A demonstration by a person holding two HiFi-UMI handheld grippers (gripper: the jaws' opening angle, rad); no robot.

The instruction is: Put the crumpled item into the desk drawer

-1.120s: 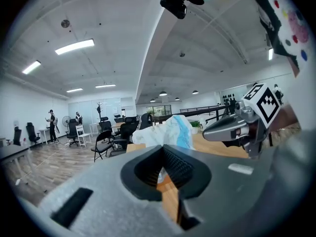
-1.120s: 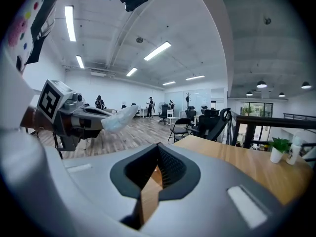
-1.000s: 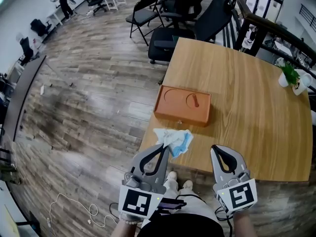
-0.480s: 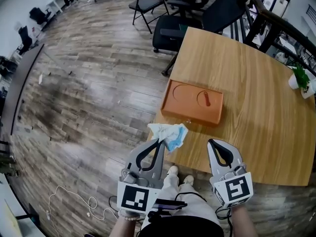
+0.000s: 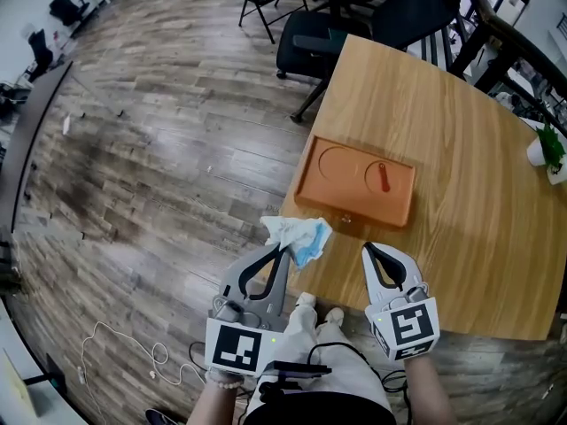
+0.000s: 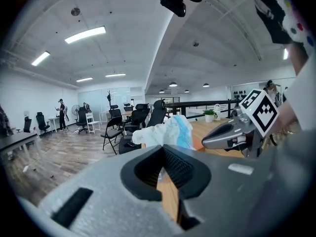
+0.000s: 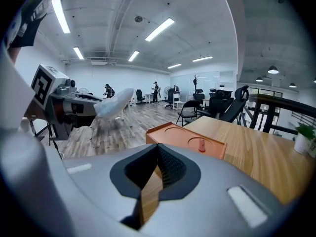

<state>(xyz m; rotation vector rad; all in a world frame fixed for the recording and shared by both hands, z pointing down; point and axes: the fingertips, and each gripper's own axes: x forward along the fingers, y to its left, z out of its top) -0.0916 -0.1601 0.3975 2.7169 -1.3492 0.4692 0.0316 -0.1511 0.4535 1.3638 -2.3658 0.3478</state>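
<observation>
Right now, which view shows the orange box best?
Head view: the whole orange box from above, with both round recesses in its top. Right gripper view shows it low and at a slant. Left gripper view hardly shows it.

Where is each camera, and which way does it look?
Head view: on the person's head, looking steeply down at table, left gripper, right gripper, shoes.
Left gripper view: on that gripper, along jaws shut on the crumpled item; person's arm above.
Right gripper view: on that gripper, along shut jaws toward the orange drawer box; clothing at left.
Shared: all show the crumpled item.
</observation>
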